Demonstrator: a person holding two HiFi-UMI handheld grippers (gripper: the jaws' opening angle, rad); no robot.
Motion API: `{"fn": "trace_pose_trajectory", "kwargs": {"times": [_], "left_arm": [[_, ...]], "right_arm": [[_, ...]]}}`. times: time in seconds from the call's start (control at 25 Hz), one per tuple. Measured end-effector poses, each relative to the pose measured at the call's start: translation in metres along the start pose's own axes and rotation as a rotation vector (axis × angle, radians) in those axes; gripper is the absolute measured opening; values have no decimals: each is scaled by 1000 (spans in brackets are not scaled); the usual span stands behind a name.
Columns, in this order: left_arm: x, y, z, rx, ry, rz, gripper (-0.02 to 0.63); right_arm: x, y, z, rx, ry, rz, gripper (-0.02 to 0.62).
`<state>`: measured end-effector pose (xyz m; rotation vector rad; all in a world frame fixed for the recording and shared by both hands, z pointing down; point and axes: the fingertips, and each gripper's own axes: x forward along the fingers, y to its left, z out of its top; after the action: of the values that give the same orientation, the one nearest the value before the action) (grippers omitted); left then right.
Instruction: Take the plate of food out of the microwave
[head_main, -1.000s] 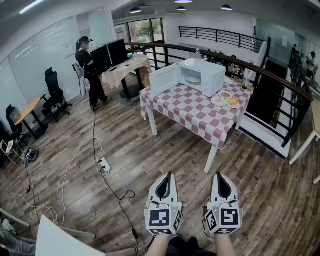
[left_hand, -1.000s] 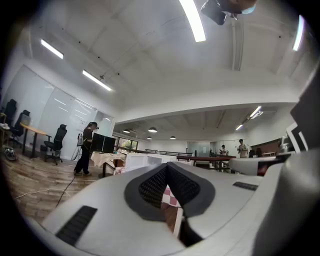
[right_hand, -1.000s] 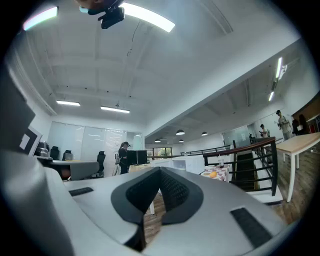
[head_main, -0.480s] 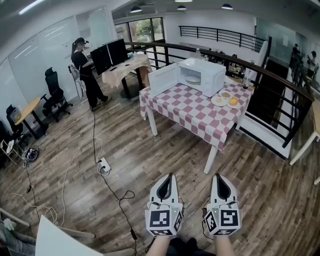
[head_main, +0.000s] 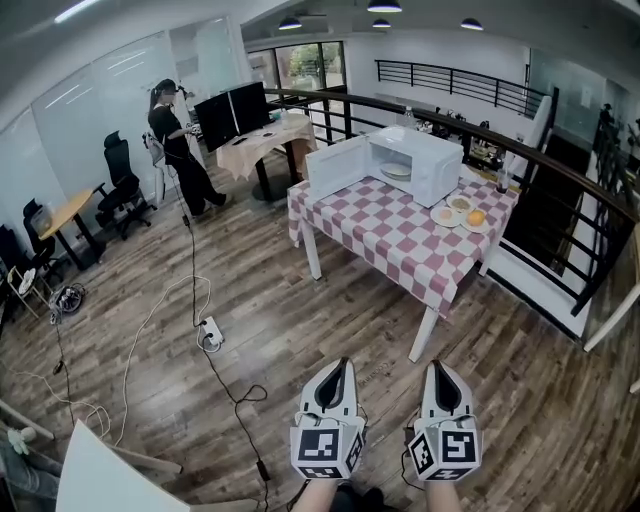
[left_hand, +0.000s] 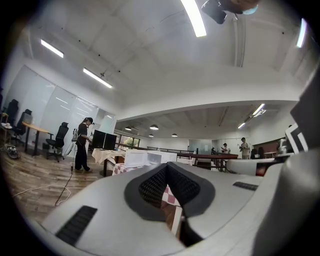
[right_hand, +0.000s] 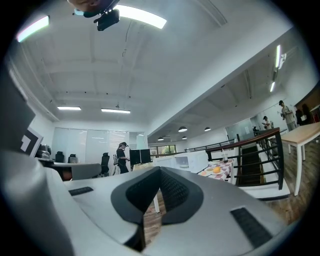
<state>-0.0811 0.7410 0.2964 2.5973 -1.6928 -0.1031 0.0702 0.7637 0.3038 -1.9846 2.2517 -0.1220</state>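
Head view: left gripper (head_main: 338, 364) and right gripper (head_main: 438, 366), jaws together, above wood floor (head_main: 270, 330); microwave (head_main: 432, 172) on checkered table (head_main: 385, 235) well apart.

Red-checkered table (head_main: 385, 235) — open white microwave (head_main: 441, 171) on it, two small food plates (head_main: 436, 214) just beside.

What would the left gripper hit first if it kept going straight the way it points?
Nothing nearby: only open wooden floor lies ahead of the left gripper. Its first obstacle would probably be the checked table, whose cloth shows past its jaws, though depth is unclear.
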Motion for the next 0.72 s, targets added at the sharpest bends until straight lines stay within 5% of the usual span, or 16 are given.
{"fn": "trace_pose_trajectory", "kwargs": {"times": [0.72], "left_arm": [[31, 27, -9, -18, 9, 73, 15]], "right_arm": [[46, -12, -15, 44, 24, 42, -5]]}}
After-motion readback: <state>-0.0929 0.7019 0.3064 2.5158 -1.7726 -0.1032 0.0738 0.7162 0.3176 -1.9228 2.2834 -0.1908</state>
